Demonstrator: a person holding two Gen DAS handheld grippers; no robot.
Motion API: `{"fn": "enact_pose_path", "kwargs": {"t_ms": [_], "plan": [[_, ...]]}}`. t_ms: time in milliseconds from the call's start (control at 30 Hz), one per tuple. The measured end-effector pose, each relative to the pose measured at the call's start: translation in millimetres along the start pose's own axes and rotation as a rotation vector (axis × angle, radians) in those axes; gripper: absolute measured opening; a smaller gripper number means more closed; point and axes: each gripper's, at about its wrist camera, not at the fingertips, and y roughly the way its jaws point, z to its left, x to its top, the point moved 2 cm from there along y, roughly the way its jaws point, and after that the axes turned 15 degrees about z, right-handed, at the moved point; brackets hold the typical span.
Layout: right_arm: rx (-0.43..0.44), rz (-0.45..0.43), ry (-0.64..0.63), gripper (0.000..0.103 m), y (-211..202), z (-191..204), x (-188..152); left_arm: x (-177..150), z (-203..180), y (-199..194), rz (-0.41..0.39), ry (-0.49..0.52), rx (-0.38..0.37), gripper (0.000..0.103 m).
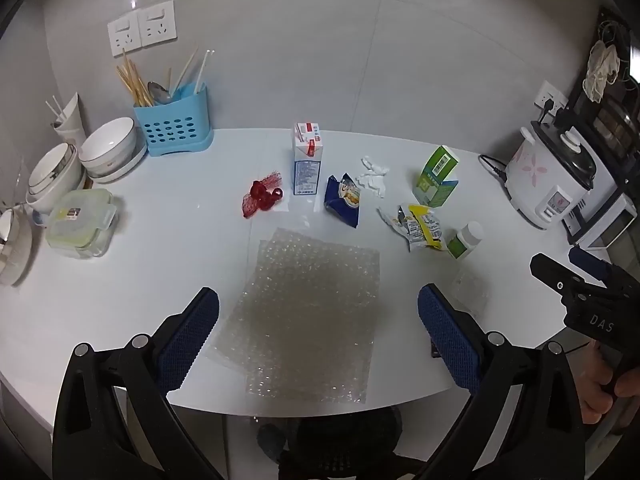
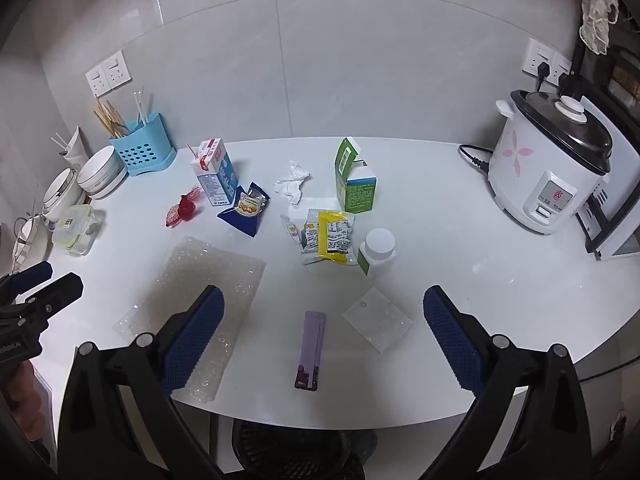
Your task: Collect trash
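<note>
Lying between spread left fingers (image 1: 200, 320) — bubble wrap (image 1: 308, 320).

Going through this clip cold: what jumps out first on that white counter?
The litter strewn over the white counter: a big sheet of bubble wrap at the near edge, and behind it a milk carton, a blue snack bag, crumpled tissue, a green carton and a yellow wrapper. Both tools, left tool and right tool, hang open above the near edge, holding nothing. A flowered rice cooker stands far right.
</note>
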Motion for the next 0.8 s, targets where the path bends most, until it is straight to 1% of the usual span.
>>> {"fn": "enact_pose_path", "kwargs": {"t_ms": [300, 467, 800], "plan": [[-0.004, -0.006, 0.003, 0.096, -2.7, -0.2, -0.2, -1.2, -4.7, -0.3, 0.003, 0.010, 0.005, 0.097], [-0.004, -0.002, 0.002, 0.096, -2.9, -0.9, -0.2, -1.2, -6.5, 2.5, 0.014, 0.022, 0.040, 0.097], [0.002, -0.006, 0.000, 0.096, -5.2, -2.3, -3.9, -0.7, -3.8, 6.1, 0.035, 0.016, 0.023, 0.097]]}}
